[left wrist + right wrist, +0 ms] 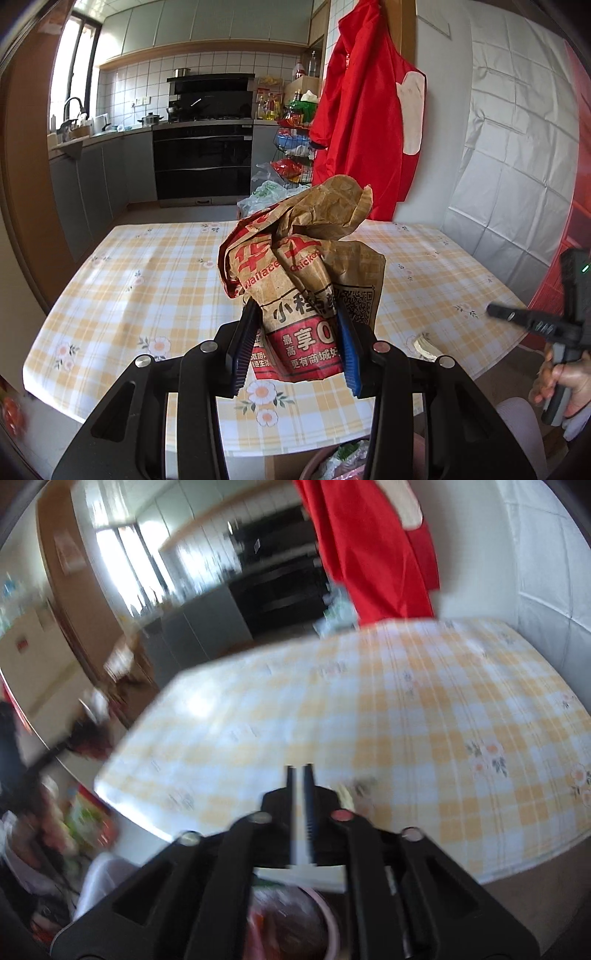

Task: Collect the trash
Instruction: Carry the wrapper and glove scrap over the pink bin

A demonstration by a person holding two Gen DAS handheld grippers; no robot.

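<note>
**Bag aloft, bin half hidden**

The left gripper [295, 332] clamps a crumpled paper bag [306, 266] above the tabletop [147, 280]. The right gripper [300, 775] (badly blurred) shows jaws nearly closed, nothing between them. The bin [317, 458] below is cut off by the frame.

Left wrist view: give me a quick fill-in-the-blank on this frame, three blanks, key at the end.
1. The left gripper is shut on a crumpled ____ bag.
2. The tablecloth is checked yellow and white, with a ____ print.
3. The garment hanging behind the table is ____.

Missing words: paper; flower; red
</note>
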